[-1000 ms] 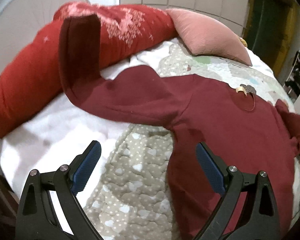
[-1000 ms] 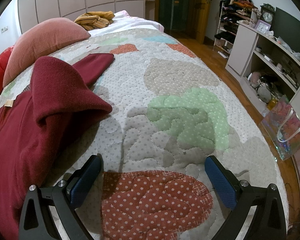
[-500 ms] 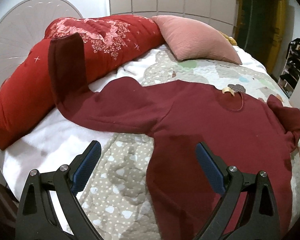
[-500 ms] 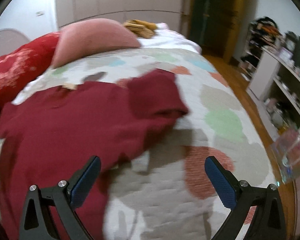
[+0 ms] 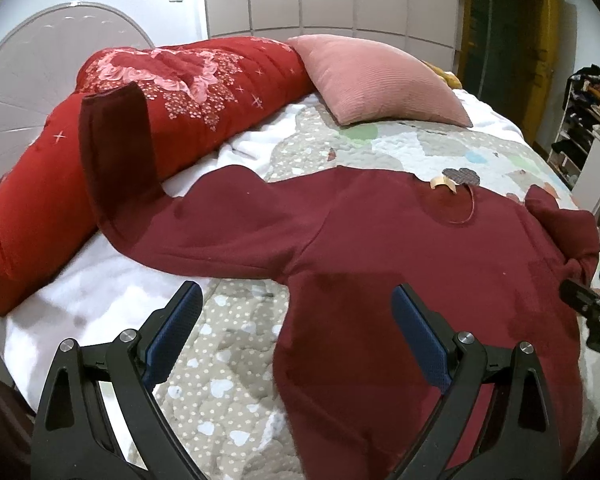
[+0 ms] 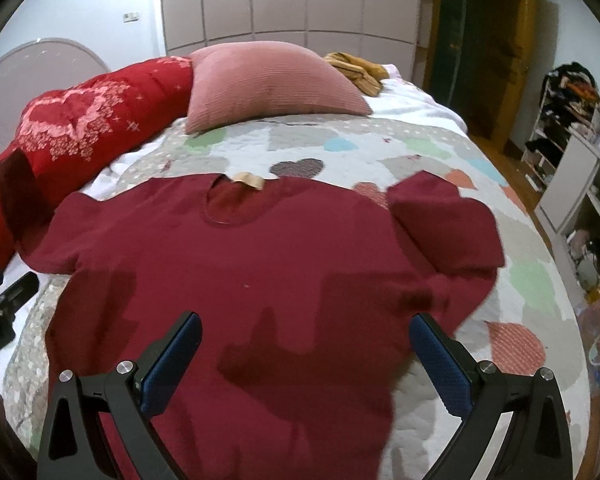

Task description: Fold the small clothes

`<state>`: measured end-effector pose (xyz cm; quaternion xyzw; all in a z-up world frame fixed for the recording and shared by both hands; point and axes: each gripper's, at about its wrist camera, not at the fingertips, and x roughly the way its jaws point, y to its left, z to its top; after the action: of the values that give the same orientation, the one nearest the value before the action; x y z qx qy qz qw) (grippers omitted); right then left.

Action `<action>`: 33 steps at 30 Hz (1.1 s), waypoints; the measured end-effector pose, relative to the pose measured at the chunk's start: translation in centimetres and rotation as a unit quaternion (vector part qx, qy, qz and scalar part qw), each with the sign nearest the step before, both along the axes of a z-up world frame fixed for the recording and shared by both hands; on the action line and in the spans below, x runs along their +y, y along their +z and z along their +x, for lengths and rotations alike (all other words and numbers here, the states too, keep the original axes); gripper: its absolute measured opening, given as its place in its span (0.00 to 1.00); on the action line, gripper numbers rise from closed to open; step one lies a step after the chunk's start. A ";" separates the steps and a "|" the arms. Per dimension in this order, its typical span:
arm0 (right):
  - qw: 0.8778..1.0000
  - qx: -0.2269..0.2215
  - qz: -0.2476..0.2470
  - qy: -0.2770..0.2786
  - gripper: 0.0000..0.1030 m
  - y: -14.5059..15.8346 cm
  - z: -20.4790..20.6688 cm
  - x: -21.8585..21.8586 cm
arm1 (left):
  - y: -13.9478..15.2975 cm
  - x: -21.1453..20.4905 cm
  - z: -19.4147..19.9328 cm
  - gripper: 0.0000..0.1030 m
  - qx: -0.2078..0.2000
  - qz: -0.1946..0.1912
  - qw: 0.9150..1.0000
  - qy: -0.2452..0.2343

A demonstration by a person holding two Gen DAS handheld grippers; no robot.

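Note:
A dark red long-sleeved top [image 5: 400,248] [image 6: 260,260] lies flat on the quilted bed, neckline away from me. Its left sleeve [image 5: 116,152] stretches out and runs up onto a red bolster. The right sleeve [image 6: 444,224] is folded back over the shoulder. My left gripper [image 5: 296,320] hovers open above the left armpit and side seam. Over the lower middle of the top, my right gripper [image 6: 304,344] hangs open, holding nothing. Its tip shows at the left wrist view's right edge.
A red flowered bolster [image 5: 172,92] and a pink cushion [image 6: 268,84] lie at the head of the patchwork quilt [image 6: 440,148]. A yellow cloth [image 6: 356,68] sits behind the cushion. White shelves [image 6: 572,184] stand right of the bed, over a wooden floor.
The right gripper has swung left from the bare quilt to above the top's body. The left gripper has drawn back a little, showing more of the top. Both stayed open.

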<state>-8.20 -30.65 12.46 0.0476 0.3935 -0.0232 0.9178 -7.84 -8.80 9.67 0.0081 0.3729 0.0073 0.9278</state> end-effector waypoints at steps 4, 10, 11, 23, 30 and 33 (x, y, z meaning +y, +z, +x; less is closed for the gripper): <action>1.000 -0.002 0.001 0.003 1.00 0.0 0.6 1.2 | -0.4 -0.2 0.3 0.93 0.004 -0.002 1.000 -0.003; 1.000 0.002 0.000 -0.006 1.00 -0.1 1.8 1.8 | -1.3 -0.3 1.0 0.93 0.013 -0.003 1.000 -0.008; 1.000 0.003 0.003 -0.006 1.00 -0.2 2.0 1.8 | -1.4 -0.2 1.1 0.93 0.014 -0.003 1.000 -0.008; 1.000 0.015 0.004 0.001 1.00 -0.8 3.8 2.7 | -2.0 0.8 2.5 0.93 0.022 -0.011 1.000 0.006; 1.000 0.019 0.006 0.003 1.00 -1.2 4.9 3.6 | -2.5 2.0 3.2 0.93 0.031 -0.021 0.999 0.015; 1.000 0.022 0.013 0.008 1.00 -1.5 5.5 4.1 | -2.7 3.5 3.7 0.93 0.035 -0.029 0.999 0.029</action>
<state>-2.68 -26.52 10.96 0.0557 0.4143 -0.0116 0.9084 -4.15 -5.32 6.94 -0.0291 0.4052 0.0231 0.9135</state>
